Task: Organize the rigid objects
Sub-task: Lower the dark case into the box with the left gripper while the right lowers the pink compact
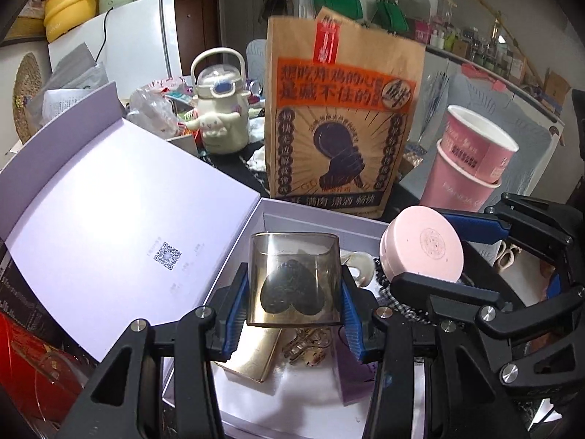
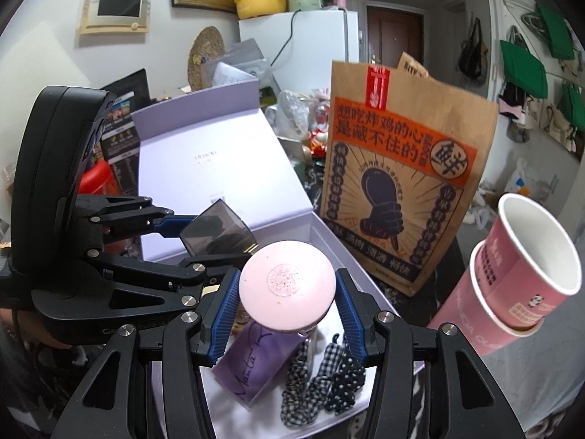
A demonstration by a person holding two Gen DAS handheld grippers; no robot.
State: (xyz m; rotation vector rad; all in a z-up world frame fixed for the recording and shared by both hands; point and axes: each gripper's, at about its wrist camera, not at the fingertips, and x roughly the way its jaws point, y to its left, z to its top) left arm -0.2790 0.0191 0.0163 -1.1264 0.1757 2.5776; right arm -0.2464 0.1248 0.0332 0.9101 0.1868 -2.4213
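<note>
Grippers both loaded above open lilac box (image 1: pixel 310 219): our left gripper (image 1: pixel 294 311) clamps smoky clear case (image 1: pixel 292 278), right gripper (image 2: pixel 287 311) clamps pink round compact (image 2: pixel 287 285). We lower gently into bare spots, avoiding scrunchies (image 2: pixel 321 376).

Black linkages, blue ribbed jaws, silver screws

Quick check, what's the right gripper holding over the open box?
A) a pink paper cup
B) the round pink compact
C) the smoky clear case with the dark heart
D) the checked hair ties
B: the right gripper has its blue pads on either side of the round pink compact, above the lavender box; the smoky case sits in the left gripper instead.
</note>
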